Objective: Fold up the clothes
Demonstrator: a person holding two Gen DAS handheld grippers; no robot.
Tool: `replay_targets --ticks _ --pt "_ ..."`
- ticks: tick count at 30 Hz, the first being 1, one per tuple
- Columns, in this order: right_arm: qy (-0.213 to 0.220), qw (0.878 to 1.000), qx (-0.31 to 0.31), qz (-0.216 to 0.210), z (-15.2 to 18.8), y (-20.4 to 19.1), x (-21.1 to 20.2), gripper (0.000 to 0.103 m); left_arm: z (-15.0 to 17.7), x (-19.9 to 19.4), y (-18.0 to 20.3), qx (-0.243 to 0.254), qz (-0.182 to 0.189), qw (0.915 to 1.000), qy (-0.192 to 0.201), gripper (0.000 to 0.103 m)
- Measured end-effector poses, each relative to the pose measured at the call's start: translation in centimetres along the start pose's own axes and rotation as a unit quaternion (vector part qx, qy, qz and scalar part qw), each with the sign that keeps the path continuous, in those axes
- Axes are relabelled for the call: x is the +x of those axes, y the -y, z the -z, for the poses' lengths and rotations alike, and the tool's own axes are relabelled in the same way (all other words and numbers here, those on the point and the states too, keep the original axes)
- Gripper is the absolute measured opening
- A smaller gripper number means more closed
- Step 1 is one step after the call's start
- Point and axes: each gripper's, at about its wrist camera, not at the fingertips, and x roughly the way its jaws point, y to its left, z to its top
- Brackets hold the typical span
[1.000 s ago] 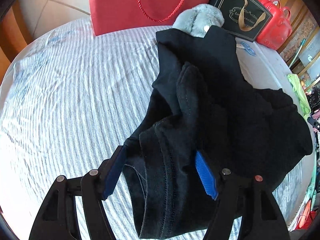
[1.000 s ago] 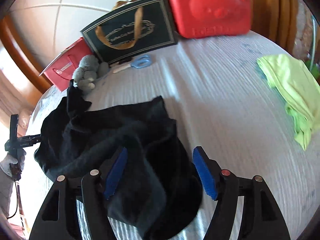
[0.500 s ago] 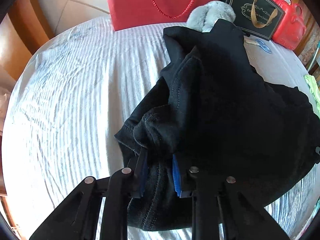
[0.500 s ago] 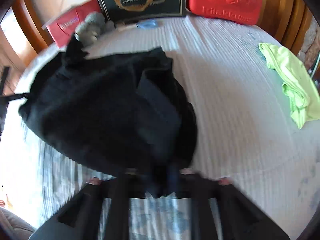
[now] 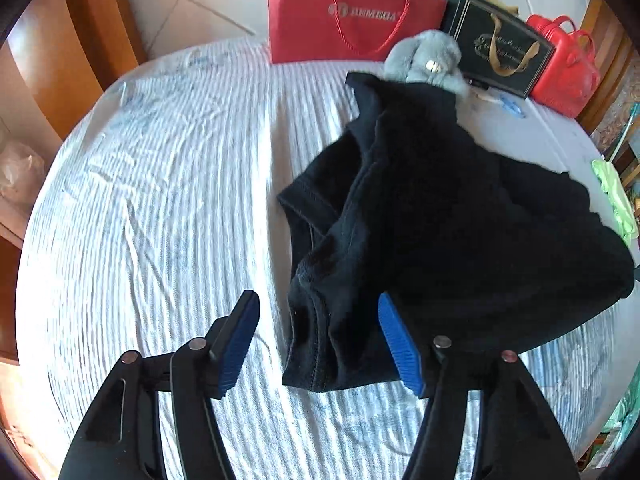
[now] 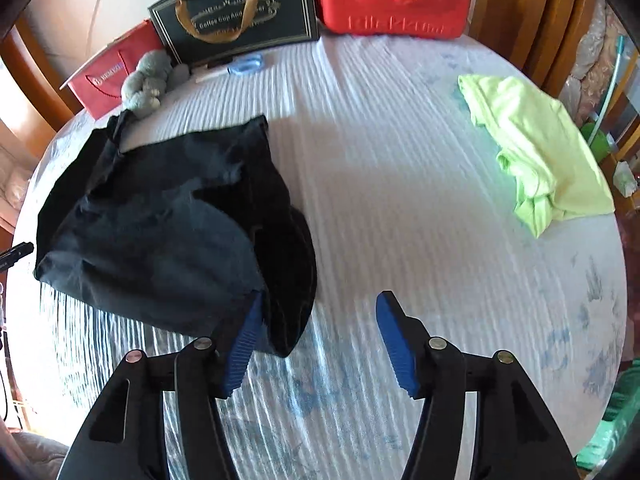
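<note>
Two grippers, left (image 5: 318,340) and right (image 6: 318,340), jaws opening; one black garment (image 5: 440,232) released.

Red bag (image 5: 352,20), black bag (image 6: 236,12), grey plush (image 5: 428,60).

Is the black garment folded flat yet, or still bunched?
Still bunched: the black garment lies in a rumpled heap with overlapping layers on the striped sheet.

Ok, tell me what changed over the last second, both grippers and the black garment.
Both grippers pinched the black garment half a second ago and have let go. The left gripper and right gripper are opening, neither pad pressing cloth. The garment now lies bunched, shifted towards the grey plush toy. The green garment, bags and scissors stayed put.
</note>
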Motion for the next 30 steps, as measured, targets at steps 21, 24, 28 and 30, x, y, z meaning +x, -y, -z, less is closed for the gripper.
replay_targets --ticks 21,24,28,30 --pt "0.008 0.982 -0.036 -0.184 -11.0 -9.4 6.9 0.053 -12.6 8.2 4.1 0.082 0.062 0.9947 0.000 0.072" --pt "-0.004 0.974 -0.076 -0.212 -12.7 -14.6 9.3 0.053 -12.7 9.5 4.5 0.096 0.061 0.9935 -0.015 0.072" --pt "-0.034 0.967 -0.118 -0.224 -13.8 -20.5 12.9 0.053 -12.1 10.8 4.5 0.103 0.063 0.9922 -0.033 0.072" --pt "-0.045 0.965 -0.127 -0.227 -14.0 -22.6 14.4 0.054 -11.7 10.9 4.4 0.106 0.064 0.9918 -0.031 0.066"
